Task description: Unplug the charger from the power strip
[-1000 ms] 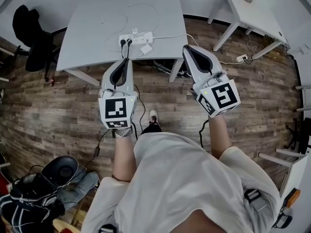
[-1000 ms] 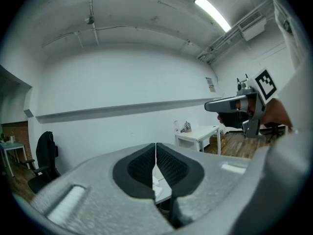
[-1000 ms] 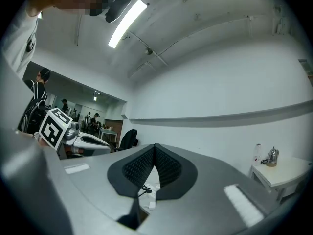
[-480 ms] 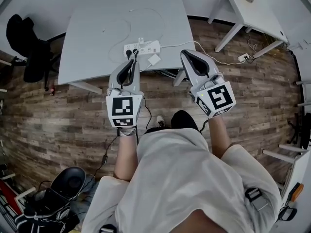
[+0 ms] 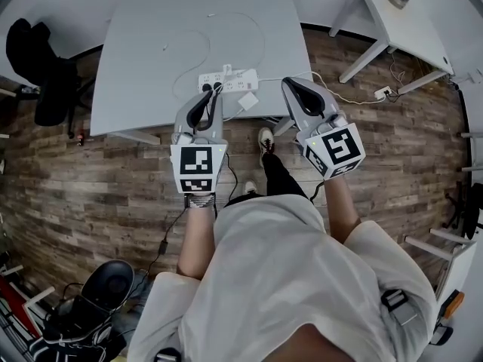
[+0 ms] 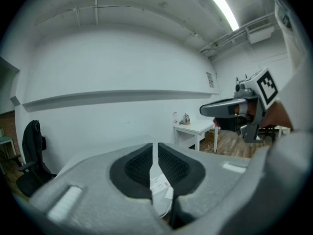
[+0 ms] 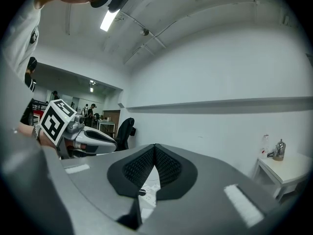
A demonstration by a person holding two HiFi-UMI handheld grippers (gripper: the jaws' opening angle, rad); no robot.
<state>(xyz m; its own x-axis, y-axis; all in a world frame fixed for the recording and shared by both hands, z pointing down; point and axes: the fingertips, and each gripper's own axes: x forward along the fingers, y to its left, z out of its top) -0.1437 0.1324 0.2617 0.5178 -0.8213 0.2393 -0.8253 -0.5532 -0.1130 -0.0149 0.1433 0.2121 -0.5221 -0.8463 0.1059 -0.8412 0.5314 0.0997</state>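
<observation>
Fingers of our empty left gripper [image 5: 210, 95], opening narrowly, should straddle the plug [image 5: 217, 86] while the closed right gripper [image 5: 292, 84] pins the power strip [image 5: 232, 78].

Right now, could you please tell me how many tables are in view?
2. A large grey table fills the top centre of the head view and carries the power strip. A smaller white table stands at the upper right. Others may lie outside the frame.

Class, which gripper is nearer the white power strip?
Left. The left gripper, jaws opening with nothing between them, is by the left end of the power strip; the right gripper is off beyond its right end.
</observation>
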